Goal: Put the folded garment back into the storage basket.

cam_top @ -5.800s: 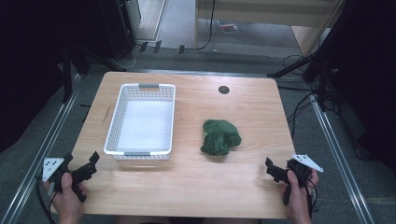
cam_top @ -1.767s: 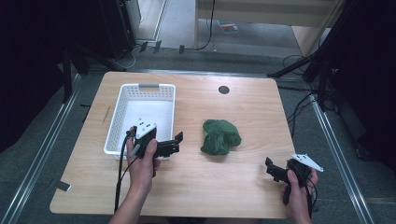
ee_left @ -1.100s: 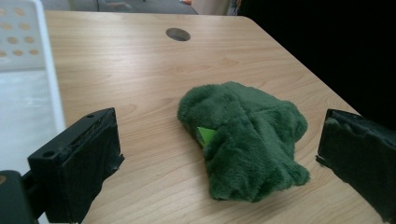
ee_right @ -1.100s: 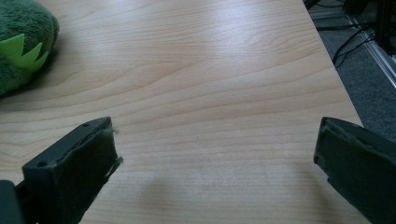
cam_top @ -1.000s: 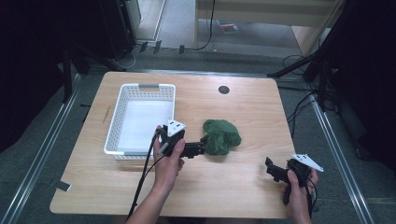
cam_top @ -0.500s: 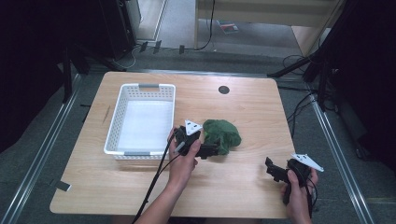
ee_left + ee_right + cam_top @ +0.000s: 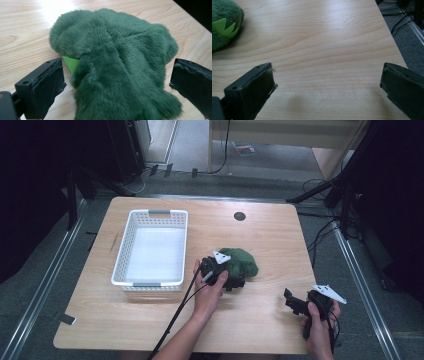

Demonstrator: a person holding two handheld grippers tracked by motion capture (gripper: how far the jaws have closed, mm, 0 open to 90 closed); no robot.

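Green furry plush toy between wide-spread left claw jaws; right claw wide over bare wood-grain table.

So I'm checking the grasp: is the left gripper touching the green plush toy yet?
Apart: the left gripper view shows its jaws open astride the green plush toy, gaps both sides.

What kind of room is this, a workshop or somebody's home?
Probably a lab or recording setup, not a home: a bare wooden table on metal floor rails, cables trailing about, and a person working handheld grippers on a green plush toy.
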